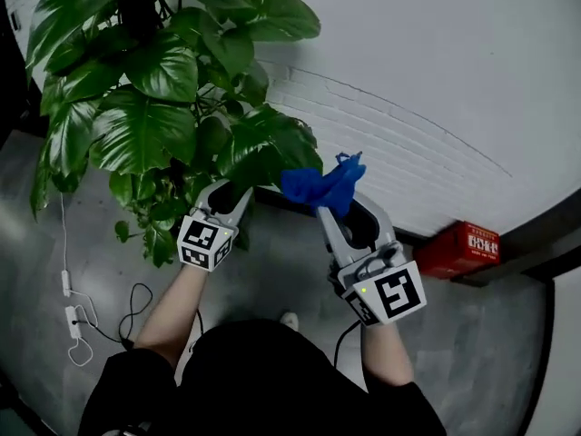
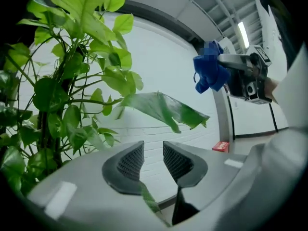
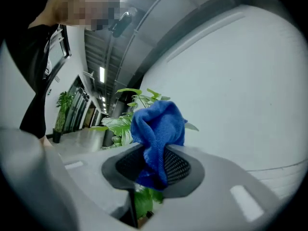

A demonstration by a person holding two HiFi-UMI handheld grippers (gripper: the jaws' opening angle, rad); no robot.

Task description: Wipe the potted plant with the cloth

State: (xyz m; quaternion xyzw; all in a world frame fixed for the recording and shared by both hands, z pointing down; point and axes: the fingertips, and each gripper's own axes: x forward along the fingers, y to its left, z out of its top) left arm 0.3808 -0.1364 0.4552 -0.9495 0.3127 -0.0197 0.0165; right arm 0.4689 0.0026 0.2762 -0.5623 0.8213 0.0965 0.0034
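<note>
White brick wall (image 1: 436, 80), grey concrete floor (image 1: 272, 280), red box (image 1: 469, 246) at wall base, white cable (image 1: 73, 321) on floor

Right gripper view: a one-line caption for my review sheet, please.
Right gripper, jaws shut on a bunched blue cloth, with potted plant leaves behind and a white wall beyond.

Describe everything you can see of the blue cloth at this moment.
The blue cloth looks like soft, looped microfibre and is crumpled into a bunch. The right gripper is shut on its lower part, with both pads pressing it, so most of it bulges out beyond the jaw tips. It is held in the air beside the potted plant, in front of the white wall. The left gripper view shows it clear of the leaves.
</note>
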